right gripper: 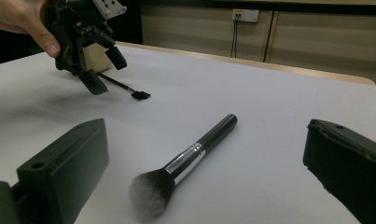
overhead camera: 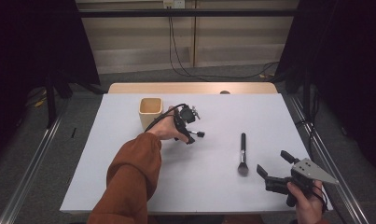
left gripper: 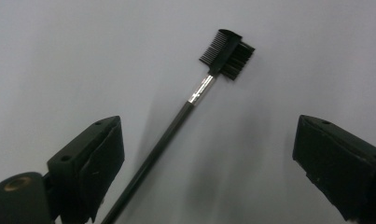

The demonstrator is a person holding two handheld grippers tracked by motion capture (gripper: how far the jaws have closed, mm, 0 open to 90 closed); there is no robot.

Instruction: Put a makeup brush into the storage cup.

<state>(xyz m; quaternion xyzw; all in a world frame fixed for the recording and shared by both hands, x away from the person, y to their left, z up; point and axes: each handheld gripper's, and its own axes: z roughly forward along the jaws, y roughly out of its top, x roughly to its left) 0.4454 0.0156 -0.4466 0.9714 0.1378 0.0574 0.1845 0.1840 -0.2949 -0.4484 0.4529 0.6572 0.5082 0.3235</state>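
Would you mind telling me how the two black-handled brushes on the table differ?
The powder brush has a thick handle and a round fluffy head; the brow brush has a thin handle and a small comb-and-bristle head. The powder brush lies before the right gripper, the brow brush between the left gripper's open jaws. Both lie flat, ungripped, with silver ferrules.

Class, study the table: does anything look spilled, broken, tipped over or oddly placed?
Nothing stands out. The cup stands upright, the makeup brush and the brow comb lie flat and whole on the table, and nothing is spilled.
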